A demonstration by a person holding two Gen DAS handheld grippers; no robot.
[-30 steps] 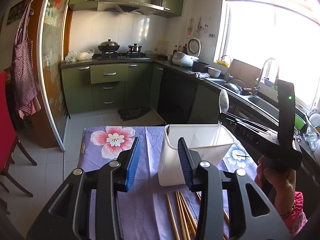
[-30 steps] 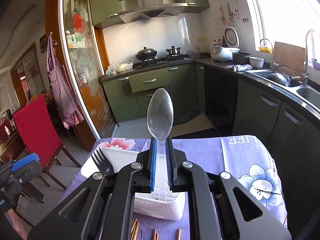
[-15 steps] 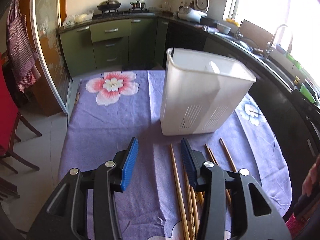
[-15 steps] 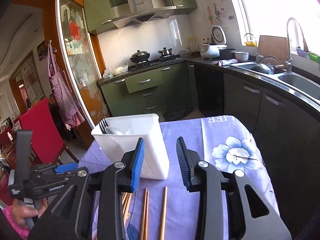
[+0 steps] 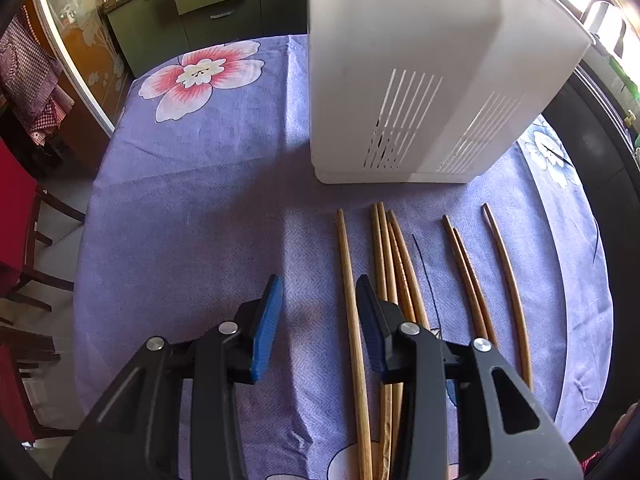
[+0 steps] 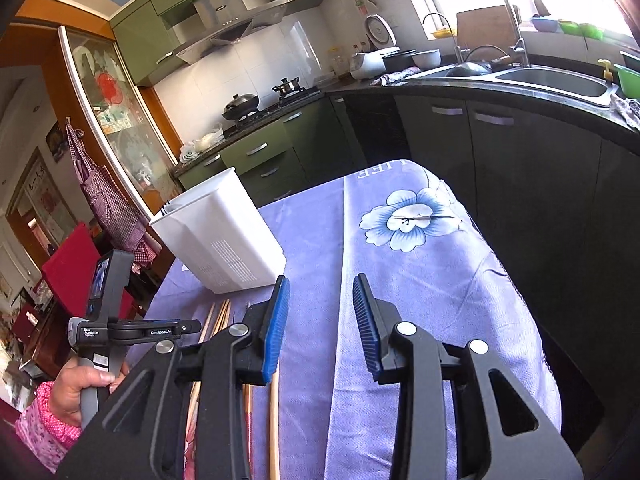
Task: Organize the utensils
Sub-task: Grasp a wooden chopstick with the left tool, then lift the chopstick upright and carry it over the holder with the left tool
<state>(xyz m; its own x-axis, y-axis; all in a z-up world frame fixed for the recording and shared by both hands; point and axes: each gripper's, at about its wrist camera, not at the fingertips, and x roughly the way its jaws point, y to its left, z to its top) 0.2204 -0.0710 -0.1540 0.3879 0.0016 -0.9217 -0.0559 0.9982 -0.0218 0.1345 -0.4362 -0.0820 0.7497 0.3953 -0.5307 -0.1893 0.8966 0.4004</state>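
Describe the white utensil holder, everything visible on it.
The white utensil holder is a tall, boxy, open-topped bin that looks like matte plastic, with two groups of narrow vertical slots low on its near wall. It stands upright on the purple floral tablecloth, just beyond the tips of the wooden chopsticks, apart from them. In the right wrist view dark tips show above its far rim. Neither gripper touches it.

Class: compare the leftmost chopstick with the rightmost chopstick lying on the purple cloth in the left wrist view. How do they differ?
The leftmost chopstick runs between the open left gripper fingers; the rightmost chopstick lies clear of them. The leftmost looks lighter and thicker; the rightmost darker and thinner. Both are wooden, lying flat on the tablecloth, pointing toward the white utensil holder.
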